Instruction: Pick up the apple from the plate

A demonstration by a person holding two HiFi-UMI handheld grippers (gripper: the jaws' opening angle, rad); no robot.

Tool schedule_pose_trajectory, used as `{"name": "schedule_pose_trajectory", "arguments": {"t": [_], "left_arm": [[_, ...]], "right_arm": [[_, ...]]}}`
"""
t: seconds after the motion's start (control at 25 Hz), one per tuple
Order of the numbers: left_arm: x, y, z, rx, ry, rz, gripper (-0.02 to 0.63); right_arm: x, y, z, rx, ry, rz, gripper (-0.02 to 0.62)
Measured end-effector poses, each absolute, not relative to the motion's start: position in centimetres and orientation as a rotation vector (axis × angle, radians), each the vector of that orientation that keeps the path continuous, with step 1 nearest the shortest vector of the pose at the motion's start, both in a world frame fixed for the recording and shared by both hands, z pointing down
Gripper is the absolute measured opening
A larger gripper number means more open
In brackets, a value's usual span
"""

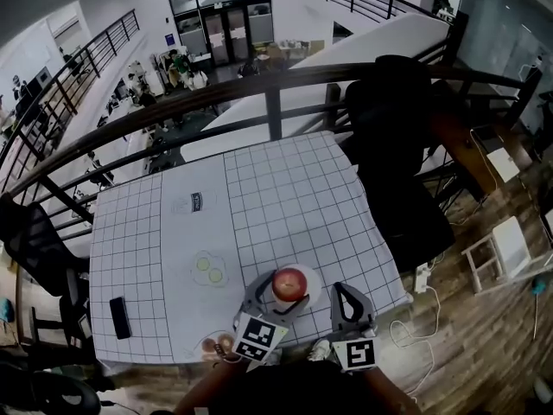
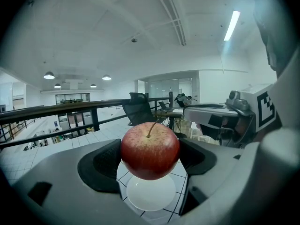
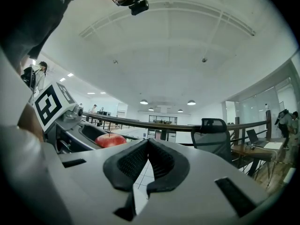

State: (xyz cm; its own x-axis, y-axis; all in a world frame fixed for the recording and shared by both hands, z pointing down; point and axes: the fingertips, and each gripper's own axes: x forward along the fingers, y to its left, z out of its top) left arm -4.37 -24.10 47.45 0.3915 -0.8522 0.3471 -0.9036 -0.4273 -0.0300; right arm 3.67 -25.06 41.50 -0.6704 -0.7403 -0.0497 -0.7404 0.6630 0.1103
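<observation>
A red apple (image 1: 289,282) (image 2: 150,151) is clamped between the black pads of my left gripper (image 1: 278,299) (image 2: 151,159), which is shut on it. The apple hangs a little above a small white plate (image 1: 312,288) (image 2: 151,192) at the near edge of the checked table (image 1: 285,188). My right gripper (image 1: 348,294) (image 3: 147,162) is just right of the plate, shut with nothing between its pads. In the right gripper view the apple (image 3: 110,140) shows at the left inside the left gripper (image 3: 61,121).
A black flat device (image 1: 120,317) lies near the table's front left corner. Two yellow-green round items (image 1: 209,270) lie left of the plate, and a small brownish object (image 1: 212,347) is at the front edge. A black office chair (image 1: 406,171) stands right of the table, with a dark railing (image 1: 259,80) behind.
</observation>
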Motion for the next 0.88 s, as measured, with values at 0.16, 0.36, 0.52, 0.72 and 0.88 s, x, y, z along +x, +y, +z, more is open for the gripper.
{"name": "schedule_pose_trajectory", "arguments": {"t": [0.16,0.36,0.52,0.72,0.88], "left_arm": [[-4.30,-24.28,47.28,2.483,-1.574,0.461,0.383],[-4.01,-24.23,47.17,2.485,-1.571,0.459,0.383],[-3.88,-24.13,47.32,2.487,-1.566,0.463,0.383],[-3.65,-24.04,47.02,2.495,-1.564,0.462,0.383],[-3.63,-23.94,46.44,2.506,-1.569,0.455,0.383]], "right_arm": [[3.46,-25.06,41.05,-1.265,2.861,0.202,0.023],[3.72,-24.99,40.95,-1.280,2.847,0.193,0.023],[3.86,-24.88,41.18,-1.291,2.850,0.186,0.023],[4.11,-24.86,41.16,-1.302,2.850,0.191,0.023],[4.12,-24.70,40.77,-1.305,2.838,0.199,0.023]]}}
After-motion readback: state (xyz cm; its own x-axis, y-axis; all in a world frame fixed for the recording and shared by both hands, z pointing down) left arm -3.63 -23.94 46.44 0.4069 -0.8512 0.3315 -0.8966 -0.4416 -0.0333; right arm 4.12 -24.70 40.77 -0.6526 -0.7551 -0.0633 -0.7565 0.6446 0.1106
